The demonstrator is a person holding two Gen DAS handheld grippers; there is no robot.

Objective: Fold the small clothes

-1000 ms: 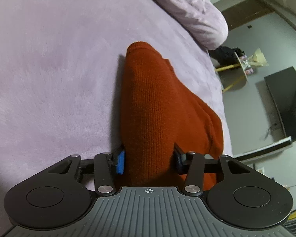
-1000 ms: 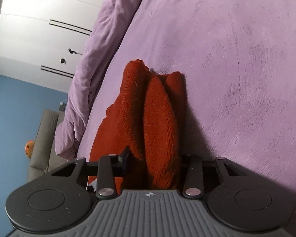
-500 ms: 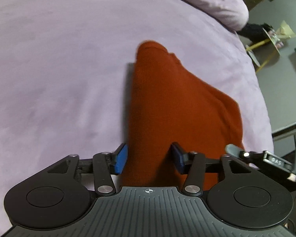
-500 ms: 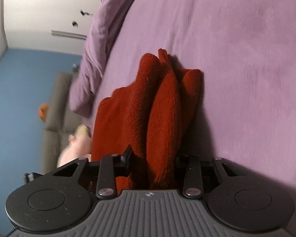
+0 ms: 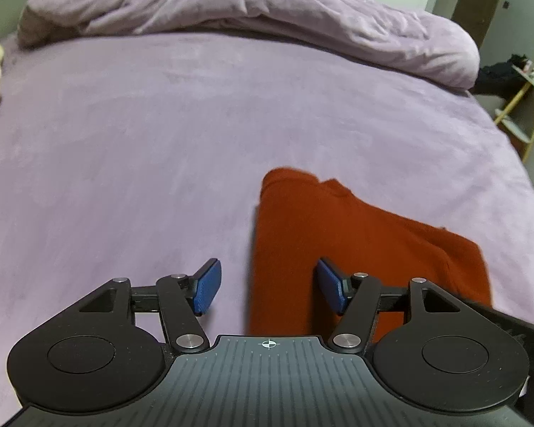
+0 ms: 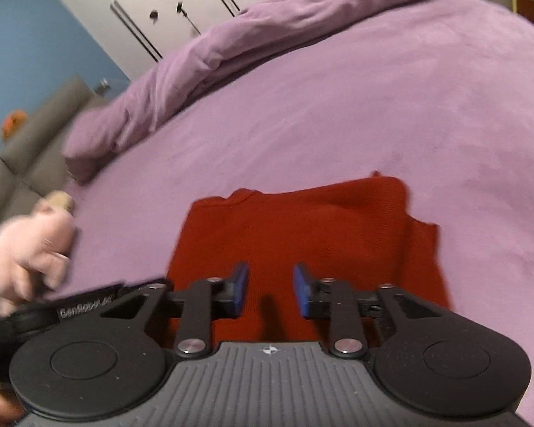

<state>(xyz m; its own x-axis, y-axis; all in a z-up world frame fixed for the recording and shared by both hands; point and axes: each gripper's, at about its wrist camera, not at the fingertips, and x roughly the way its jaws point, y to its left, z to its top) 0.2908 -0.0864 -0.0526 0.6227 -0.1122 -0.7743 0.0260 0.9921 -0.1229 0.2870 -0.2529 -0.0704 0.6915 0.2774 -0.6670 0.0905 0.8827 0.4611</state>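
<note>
A rust-red knit garment [image 5: 356,242] lies folded flat on the purple bed sheet [image 5: 142,142]. In the left wrist view it sits right of centre. My left gripper [image 5: 268,290] hovers over its near left edge with its jaws opening, and the blue pads [image 5: 208,290] press on nothing. In the right wrist view the garment [image 6: 302,227] is a rough rectangle with a second layer showing at its right side. My right gripper [image 6: 270,290] hangs above its near edge. Its jaws are closing, a gap remains and no cloth is between them.
A rumpled purple duvet [image 5: 267,10] lies along the far side of the bed. A pink plush toy [image 6: 28,249] sits at the bed's left edge by a grey sofa [image 6: 35,135]. A yellow-legged side table [image 5: 527,106] stands past the right edge.
Both grippers let go of the garment, rose and drew back. The cloth, bunched and upright between the jaws before, now lies flat. The left jaws widened and the right jaws narrowed.
</note>
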